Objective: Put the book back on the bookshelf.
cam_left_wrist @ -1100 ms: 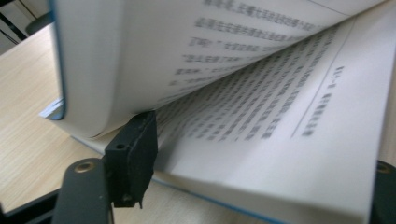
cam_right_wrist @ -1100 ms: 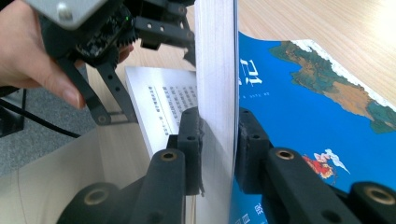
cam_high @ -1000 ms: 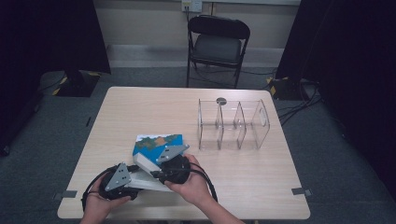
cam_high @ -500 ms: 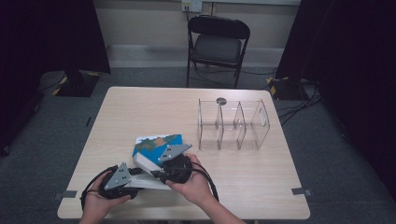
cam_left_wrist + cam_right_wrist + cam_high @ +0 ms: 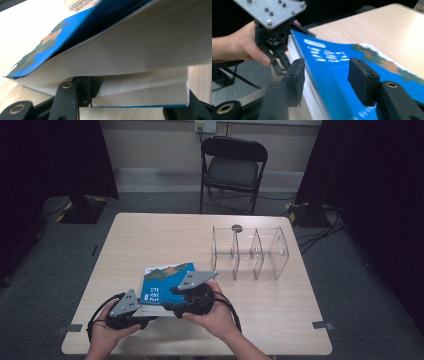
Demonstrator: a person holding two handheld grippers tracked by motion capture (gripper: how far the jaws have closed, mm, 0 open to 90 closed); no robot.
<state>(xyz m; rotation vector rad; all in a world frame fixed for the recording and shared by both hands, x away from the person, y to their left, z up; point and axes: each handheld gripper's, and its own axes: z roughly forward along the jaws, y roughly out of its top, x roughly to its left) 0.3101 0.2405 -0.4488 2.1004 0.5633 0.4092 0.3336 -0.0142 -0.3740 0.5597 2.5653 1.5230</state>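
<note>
Book's [image 5: 140, 62] top and right cut off; near cover corner [image 5: 352, 110] blurred

the near left of the table [image 5: 150, 235] is crowded: the blue book [image 5: 165, 282] lies there with the left gripper [image 5: 142, 309] at its near edge and the right gripper [image 5: 172, 301] over its cover, so little room is left between them. the clear acrylic divider rack [image 5: 250, 251] blocks the right centre. the far left, the far edge and the near right corner lie bare.
</note>
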